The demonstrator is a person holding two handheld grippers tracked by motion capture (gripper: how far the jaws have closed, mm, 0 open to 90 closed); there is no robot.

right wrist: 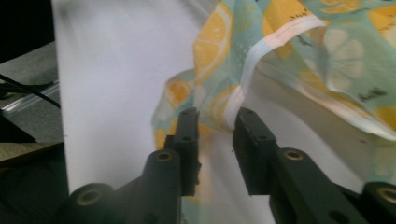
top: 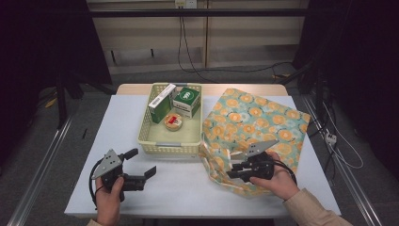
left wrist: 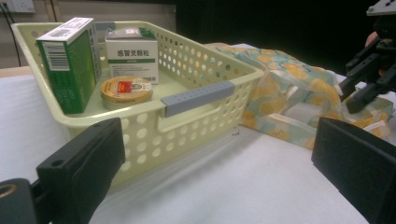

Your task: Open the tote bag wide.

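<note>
A cloth bag (top: 256,117) printed with orange slices on teal lies at the table's right. My right gripper (top: 231,170) is at the bag's near left edge. In the right gripper view the right gripper (right wrist: 217,130) has its jaws close together, pinching the white-trimmed rim of the bag (right wrist: 289,56). My left gripper (top: 142,162) stands open over bare table at the near left, nothing between its jaws. Ahead of the left gripper (left wrist: 219,172) is a pale yellow basket (left wrist: 233,65). The basket holds a tall green box (left wrist: 70,65), a white-fronted box (left wrist: 133,58) and a round tin (left wrist: 126,91).
The basket (top: 169,146) stands at the table's middle back, touching the bag's left side. The white table top (top: 122,122) has free room left of the basket and along the near edge. Cables hang down the wall behind.
</note>
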